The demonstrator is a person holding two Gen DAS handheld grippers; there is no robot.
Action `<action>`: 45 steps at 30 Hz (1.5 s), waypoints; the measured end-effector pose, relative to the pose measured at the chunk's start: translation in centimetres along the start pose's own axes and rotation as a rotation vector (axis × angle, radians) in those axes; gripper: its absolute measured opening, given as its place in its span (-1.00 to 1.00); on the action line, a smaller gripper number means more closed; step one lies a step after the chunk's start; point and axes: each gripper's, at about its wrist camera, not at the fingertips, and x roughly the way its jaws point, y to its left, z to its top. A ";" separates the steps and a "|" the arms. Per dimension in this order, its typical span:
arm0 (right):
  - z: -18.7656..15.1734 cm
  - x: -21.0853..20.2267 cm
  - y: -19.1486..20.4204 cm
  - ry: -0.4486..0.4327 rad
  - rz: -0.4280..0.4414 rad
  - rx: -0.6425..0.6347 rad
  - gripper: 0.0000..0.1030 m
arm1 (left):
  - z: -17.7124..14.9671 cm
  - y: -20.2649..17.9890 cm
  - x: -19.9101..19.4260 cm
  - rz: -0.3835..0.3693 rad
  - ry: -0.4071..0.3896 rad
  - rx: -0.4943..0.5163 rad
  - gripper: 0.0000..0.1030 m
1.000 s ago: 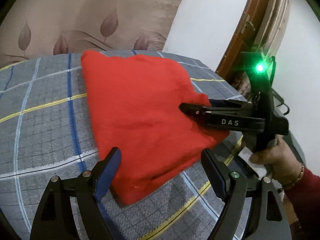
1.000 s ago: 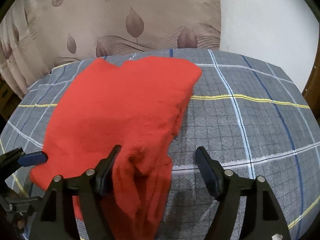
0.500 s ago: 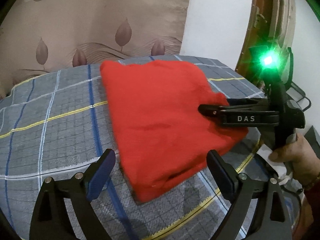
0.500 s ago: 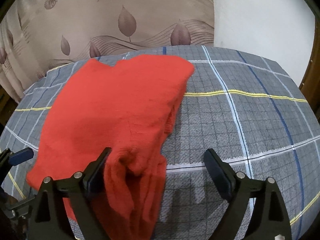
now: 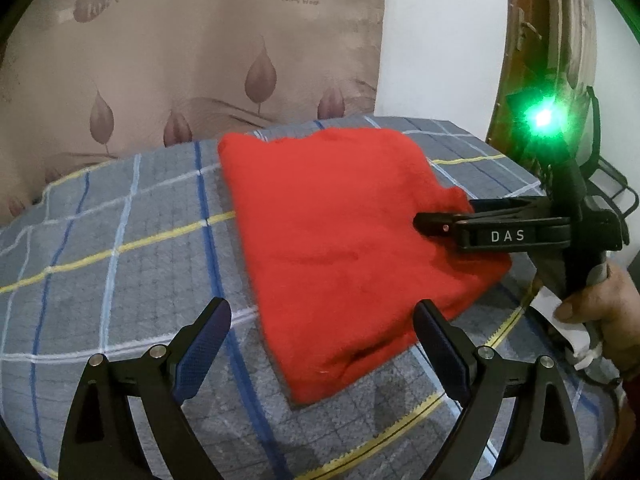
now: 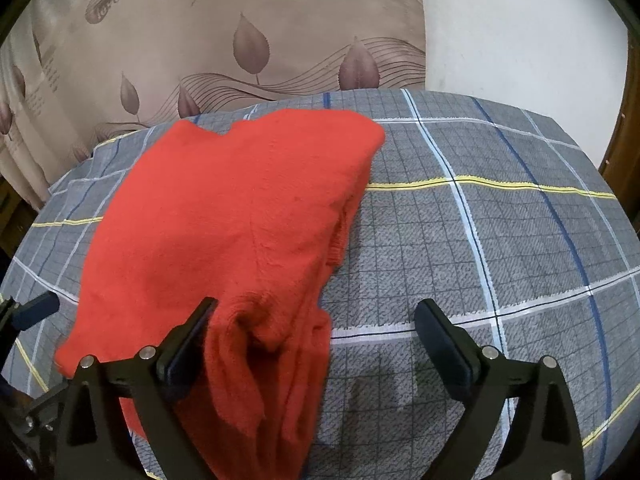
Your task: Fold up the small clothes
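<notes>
Both claws hang spread over the folded red garment [image 5: 340, 240]; left claw [image 5: 322, 344] and right claw [image 6: 314, 336] grip nothing, so the fold looks finished, leaving smoothing or setting aside.

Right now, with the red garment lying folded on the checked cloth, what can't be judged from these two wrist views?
- Red garment: its underlayers are hidden by its own top layer in both views.
- Garment's near end: cut off by the frame's lower edge in the right wrist view.
- Right gripper: whether it touches the bunched cloth; unclear.
- Curtain: the small print is too blurred to read.
- Left gripper: open, and its height above the checked cloth is unclear.
</notes>
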 end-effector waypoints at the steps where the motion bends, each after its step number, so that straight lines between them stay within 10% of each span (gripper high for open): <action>1: 0.0 0.0 0.0 0.000 0.000 0.001 0.87 | 0.0 0.0 -0.2 0.010 -0.012 0.014 0.79; 12: -0.1 0.0 -0.3 0.005 0.018 0.022 0.92 | 1.3 2.4 0.3 0.030 -0.038 0.039 0.79; 29: -0.1 -0.1 -0.4 0.001 0.039 0.040 0.94 | 4.4 11.7 9.0 -0.655 0.184 -0.380 0.78; 37: -0.1 -0.2 -0.5 -0.001 0.055 0.051 0.95 | 7.2 8.9 12.0 -0.713 0.240 -0.263 0.76; 45: 0.0 -0.4 -2.4 -0.001 0.214 0.135 1.00 | 6.4 11.3 12.2 -0.706 0.210 -0.368 0.03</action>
